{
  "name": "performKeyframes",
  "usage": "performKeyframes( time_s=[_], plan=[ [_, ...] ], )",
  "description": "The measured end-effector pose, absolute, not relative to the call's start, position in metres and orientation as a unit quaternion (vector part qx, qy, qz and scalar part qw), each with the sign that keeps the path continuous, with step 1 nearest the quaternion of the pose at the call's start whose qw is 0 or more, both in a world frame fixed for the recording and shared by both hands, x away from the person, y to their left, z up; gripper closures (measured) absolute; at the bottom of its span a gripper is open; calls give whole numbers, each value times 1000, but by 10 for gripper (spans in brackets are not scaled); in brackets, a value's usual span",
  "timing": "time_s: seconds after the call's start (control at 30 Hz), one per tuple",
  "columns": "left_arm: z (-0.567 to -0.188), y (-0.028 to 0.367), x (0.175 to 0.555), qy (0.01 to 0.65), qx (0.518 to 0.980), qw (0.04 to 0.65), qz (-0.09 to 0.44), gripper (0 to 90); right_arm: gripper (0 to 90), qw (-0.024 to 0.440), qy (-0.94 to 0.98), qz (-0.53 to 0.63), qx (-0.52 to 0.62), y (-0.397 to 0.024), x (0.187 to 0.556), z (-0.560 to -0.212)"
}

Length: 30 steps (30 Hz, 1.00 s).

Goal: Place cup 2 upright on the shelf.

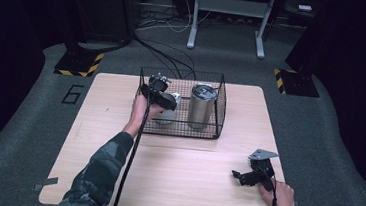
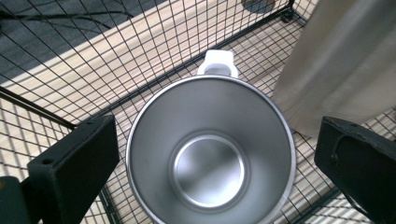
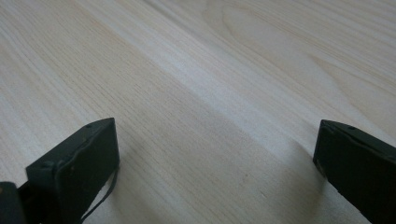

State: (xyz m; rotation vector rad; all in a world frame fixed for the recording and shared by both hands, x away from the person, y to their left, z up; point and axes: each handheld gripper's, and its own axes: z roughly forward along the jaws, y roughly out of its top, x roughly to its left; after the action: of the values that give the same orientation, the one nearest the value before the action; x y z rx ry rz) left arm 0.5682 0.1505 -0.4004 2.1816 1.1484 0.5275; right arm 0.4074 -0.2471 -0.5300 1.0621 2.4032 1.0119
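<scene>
Steel mug and tumbler in wire basket, both hand-held grippers' jaws apart.

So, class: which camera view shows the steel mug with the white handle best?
The left gripper view: the steel mug sits between the open jaws, its empty inside and white handle clear. The high view shows it small, partly hidden by the left gripper.

Wire basket sits on the counter, toward its far edge, near centre. Inside it: mug at left, tall tumbler at right, just beside each other. Left gripper is above the mug, jaws either side of its rim. Right gripper is at the counter's near right, well apart from the basket.
</scene>
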Motion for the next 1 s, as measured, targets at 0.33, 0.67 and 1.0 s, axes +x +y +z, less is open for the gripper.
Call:
performKeyframes(
  time_s=[0.33,0.67,1.0],
  plan=[
    [-378,156,539,409,823,336,206,0,0,161,843,353,372,-247,407,-530],
    [-362,163,495,374,826,360,218,0,0,163,842,354,372,-247,407,-530],
    [-363,181,445,349,828,365,243,4,0,164,842,355,373,-247,407,-530]
  ],
)
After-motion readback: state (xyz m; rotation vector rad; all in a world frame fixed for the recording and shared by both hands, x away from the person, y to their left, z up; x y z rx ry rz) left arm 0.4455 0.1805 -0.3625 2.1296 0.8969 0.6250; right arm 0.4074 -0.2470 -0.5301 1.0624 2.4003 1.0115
